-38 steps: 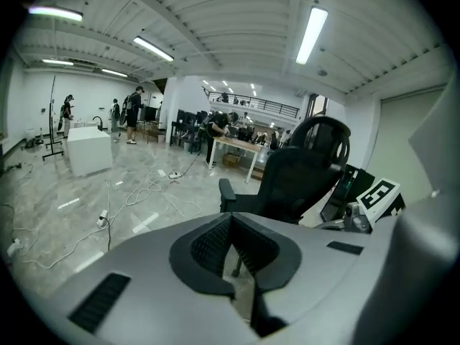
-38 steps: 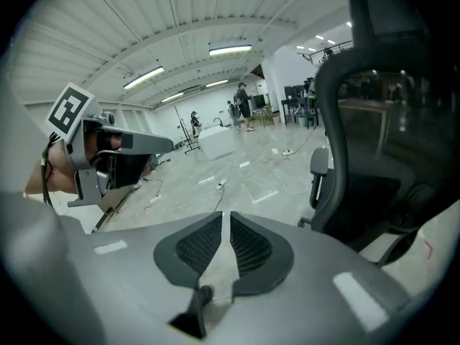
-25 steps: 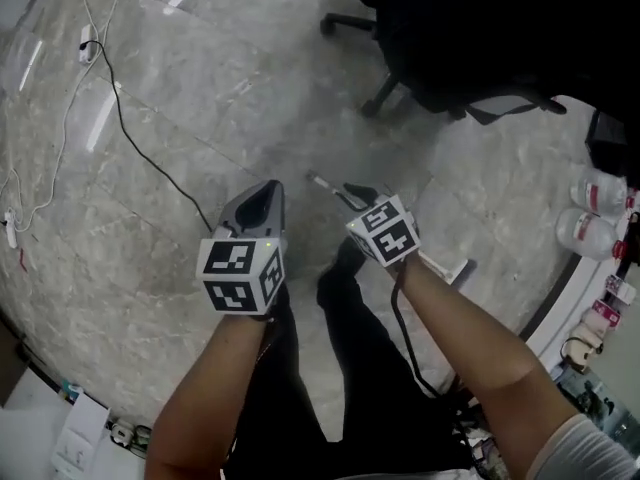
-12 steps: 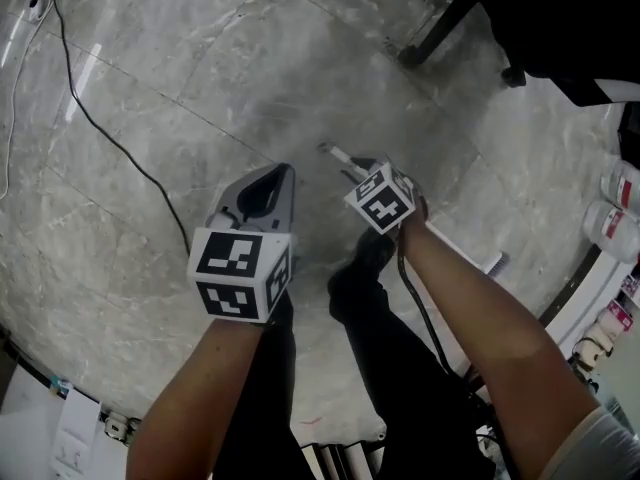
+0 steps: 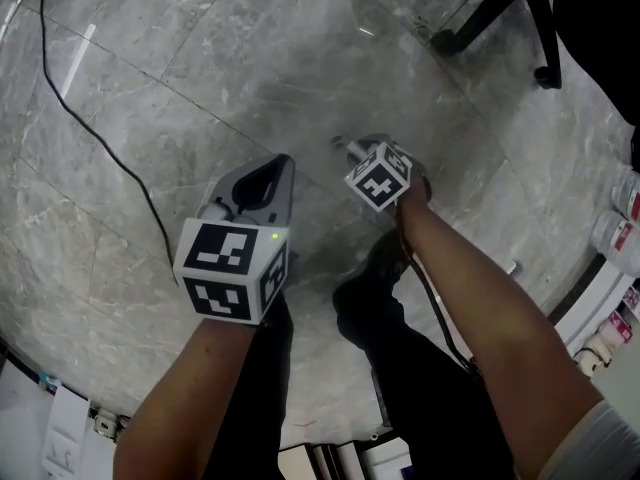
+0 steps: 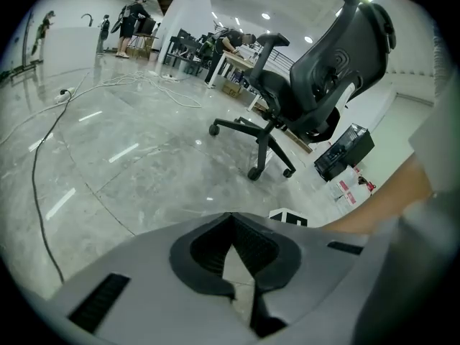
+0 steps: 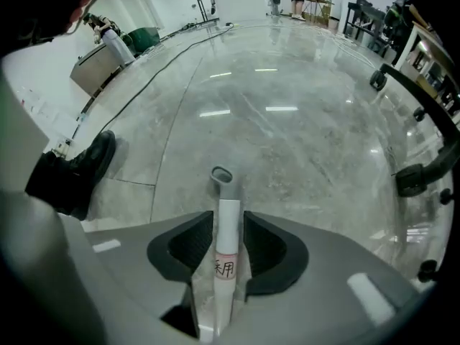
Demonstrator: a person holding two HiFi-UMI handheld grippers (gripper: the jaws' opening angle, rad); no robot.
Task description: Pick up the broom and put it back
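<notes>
The broom's white handle runs between the jaws of my right gripper, with its grey hanging loop sticking out past the pads. The right gripper is shut on that handle. In the head view the right gripper is at centre above the floor, and the handle's tip pokes out ahead of it. My arm hides the rest of the broom. My left gripper hovers beside it to the left, shut and empty, as the left gripper view confirms.
A black office chair stands ahead on the right, its legs at the head view's top right. A black cable trails over the grey marble floor at left. Bottles line the right edge. My legs and shoes are below.
The head view has swung, so the chair slid toward the top right corner. My right gripper keeps its hold on the handle and has reached a little farther out. The left gripper stays shut.
</notes>
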